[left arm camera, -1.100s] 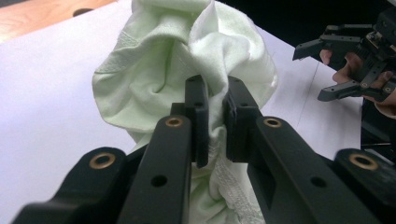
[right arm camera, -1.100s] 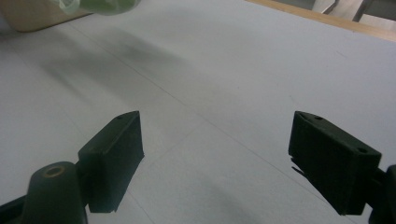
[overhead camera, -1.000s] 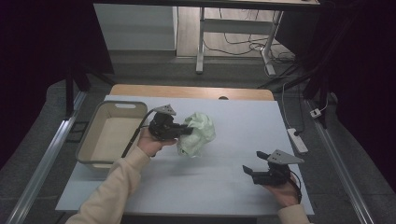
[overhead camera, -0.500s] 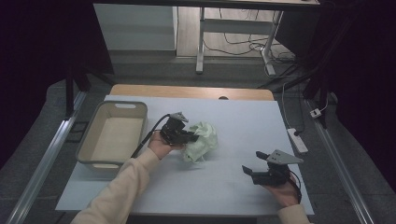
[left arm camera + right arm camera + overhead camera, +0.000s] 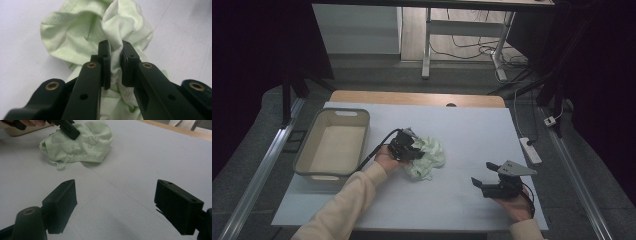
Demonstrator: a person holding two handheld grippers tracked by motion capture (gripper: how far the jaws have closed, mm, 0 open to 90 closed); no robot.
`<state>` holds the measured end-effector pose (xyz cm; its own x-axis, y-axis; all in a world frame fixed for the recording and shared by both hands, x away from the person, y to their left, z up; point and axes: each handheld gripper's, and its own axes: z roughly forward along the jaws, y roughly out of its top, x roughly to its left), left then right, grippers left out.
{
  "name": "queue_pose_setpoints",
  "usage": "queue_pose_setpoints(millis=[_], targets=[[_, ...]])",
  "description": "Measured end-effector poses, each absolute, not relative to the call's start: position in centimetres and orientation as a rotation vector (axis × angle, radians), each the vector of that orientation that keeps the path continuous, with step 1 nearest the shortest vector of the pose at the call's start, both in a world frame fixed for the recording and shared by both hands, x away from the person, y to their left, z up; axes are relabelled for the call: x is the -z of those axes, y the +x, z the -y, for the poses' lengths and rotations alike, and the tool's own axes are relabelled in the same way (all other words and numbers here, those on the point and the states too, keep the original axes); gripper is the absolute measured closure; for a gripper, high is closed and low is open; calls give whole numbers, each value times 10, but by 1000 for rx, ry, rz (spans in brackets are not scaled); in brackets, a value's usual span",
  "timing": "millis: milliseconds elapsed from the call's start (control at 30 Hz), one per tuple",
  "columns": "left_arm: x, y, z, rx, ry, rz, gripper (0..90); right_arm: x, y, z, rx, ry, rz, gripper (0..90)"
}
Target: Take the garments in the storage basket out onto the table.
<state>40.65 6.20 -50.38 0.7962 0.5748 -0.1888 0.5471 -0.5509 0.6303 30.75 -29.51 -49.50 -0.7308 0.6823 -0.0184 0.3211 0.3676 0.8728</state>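
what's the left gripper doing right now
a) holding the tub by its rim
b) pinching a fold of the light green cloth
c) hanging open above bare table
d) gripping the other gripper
b: in the left gripper view the left gripper has its jaws closed on a bunched fold of the light green cloth, and the high view shows it at the cloth on the table, beside the tub.

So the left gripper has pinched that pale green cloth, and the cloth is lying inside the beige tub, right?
Not quite. The left gripper does pinch the pale green cloth, but the cloth lies on the table beside the beige tub, not inside it. The high view shows this.
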Motion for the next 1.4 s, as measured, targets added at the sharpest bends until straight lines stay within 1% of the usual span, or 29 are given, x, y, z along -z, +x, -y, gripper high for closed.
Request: queue_pose_setpoints(millis=[133, 300, 333, 400, 433, 467, 533, 700, 833, 967, 1167, 1400], targets=[[504, 405, -61, -54, 2272, -821, 753, 495, 307, 295, -1313, 878, -2256, 177], [497, 402, -63, -59, 2253, -797, 610, 495, 307, 295, -1310, 876, -2258, 177], [496, 400, -63, -79, 2250, -795, 566, 495, 307, 295, -1312, 877, -2256, 177], [491, 397, -64, -137, 2250, -796, 407, 495, 308, 295, -1312, 878, -2256, 177], [488, 395, -64, -164, 2244, -794, 352, 495, 308, 295, -1312, 878, -2255, 177], [485, 392, -65, -184, 2234, -791, 311, 495, 308, 295, -1311, 878, -2255, 177], [480, 389, -68, -200, 2210, -790, 270, 495, 307, 295, -1310, 879, -2255, 177], [468, 377, -82, -238, 2159, -769, 254, 495, 307, 295, -1305, 877, -2258, 177], [461, 368, -96, -240, 2129, -782, 252, 495, 307, 295, -1298, 879, -2258, 177], [458, 355, -112, -280, 2140, -804, 258, 495, 307, 295, -1291, 879, -2259, 177], [454, 336, -142, -271, 2079, -845, 261, 496, 307, 294, -1288, 883, -2258, 177], [456, 315, -165, -283, 2051, -861, 262, 497, 308, 293, -1288, 881, -2260, 178]])
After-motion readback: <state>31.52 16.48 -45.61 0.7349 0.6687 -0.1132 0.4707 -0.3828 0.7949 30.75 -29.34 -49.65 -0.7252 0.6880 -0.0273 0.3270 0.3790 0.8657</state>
